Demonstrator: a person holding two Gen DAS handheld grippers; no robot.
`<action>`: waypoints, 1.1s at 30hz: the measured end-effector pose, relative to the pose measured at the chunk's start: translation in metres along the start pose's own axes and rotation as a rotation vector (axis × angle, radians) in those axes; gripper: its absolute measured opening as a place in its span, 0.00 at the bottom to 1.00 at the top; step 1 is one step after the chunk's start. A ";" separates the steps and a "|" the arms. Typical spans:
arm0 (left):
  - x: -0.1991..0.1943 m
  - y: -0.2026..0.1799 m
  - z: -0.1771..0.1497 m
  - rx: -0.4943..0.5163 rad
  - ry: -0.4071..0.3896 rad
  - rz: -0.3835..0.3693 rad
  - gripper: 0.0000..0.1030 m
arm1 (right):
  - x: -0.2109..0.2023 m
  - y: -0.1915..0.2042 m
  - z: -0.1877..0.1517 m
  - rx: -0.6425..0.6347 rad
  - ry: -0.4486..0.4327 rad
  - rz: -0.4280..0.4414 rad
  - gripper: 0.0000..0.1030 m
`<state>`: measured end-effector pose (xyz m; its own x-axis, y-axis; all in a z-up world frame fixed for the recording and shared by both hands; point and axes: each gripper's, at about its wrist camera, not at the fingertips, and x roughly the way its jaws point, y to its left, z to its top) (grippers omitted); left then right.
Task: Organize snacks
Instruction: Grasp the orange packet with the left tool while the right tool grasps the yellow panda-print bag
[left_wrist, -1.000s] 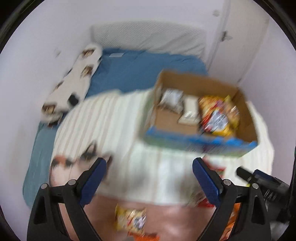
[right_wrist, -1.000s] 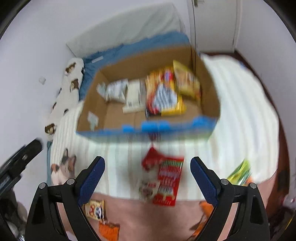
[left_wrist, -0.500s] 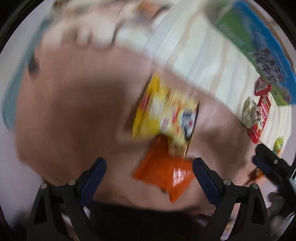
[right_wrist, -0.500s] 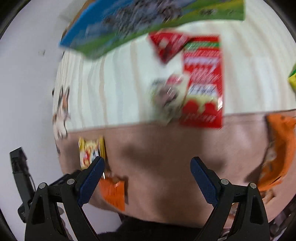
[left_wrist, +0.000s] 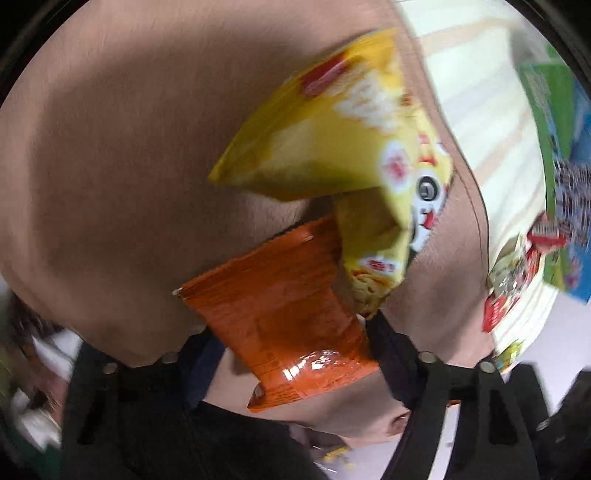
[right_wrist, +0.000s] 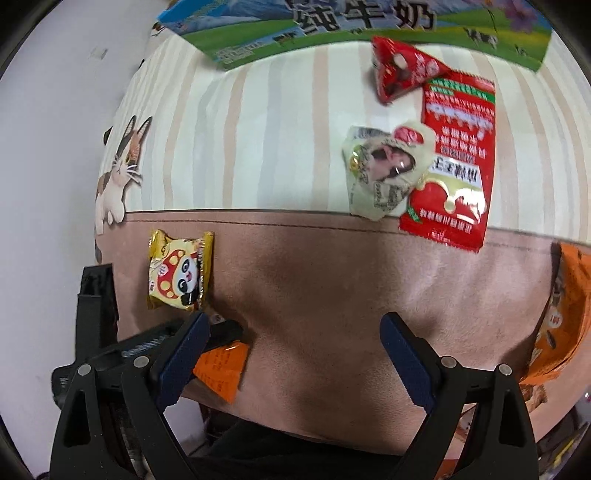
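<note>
Closure noted on the left tool (left_wrist: 291, 332): its jaws have just been narrowing around the orange packet (left_wrist: 284, 314) and appear to pinch it, the yellow packet (left_wrist: 332, 147) overlapping above. Both lie on the pink cover (left_wrist: 110, 147). Right tool (right_wrist: 291, 354) hangs spread, empty. Earlier both tools faced the box (right_wrist: 369, 22); now they point down: a pickup looks underway.

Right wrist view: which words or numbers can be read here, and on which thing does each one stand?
"纯牛奶", its first character cut by the frame edge: large dark characters on the blue and green printed cardboard box.
Tall red foil snack packet: upside-down print, too small to read.
Small yellow panda snack packet: no legible words.
Orange packet: print too blurred.
</note>
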<state>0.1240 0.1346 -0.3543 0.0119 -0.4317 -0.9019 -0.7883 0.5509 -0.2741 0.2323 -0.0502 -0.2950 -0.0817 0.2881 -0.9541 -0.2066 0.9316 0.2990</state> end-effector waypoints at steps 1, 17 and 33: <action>-0.003 0.000 -0.002 0.023 -0.015 0.012 0.63 | -0.002 0.003 0.002 -0.016 -0.002 -0.003 0.93; -0.020 0.073 -0.011 -0.057 -0.145 -0.005 0.63 | 0.057 0.181 0.039 -0.785 0.205 -0.145 0.93; -0.002 0.040 -0.018 0.051 -0.218 0.129 0.50 | 0.109 0.160 0.045 -0.788 0.255 -0.300 0.62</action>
<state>0.0812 0.1447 -0.3579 0.0503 -0.1943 -0.9796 -0.7598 0.6292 -0.1638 0.2339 0.1399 -0.3519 -0.1121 -0.0900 -0.9896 -0.8593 0.5089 0.0510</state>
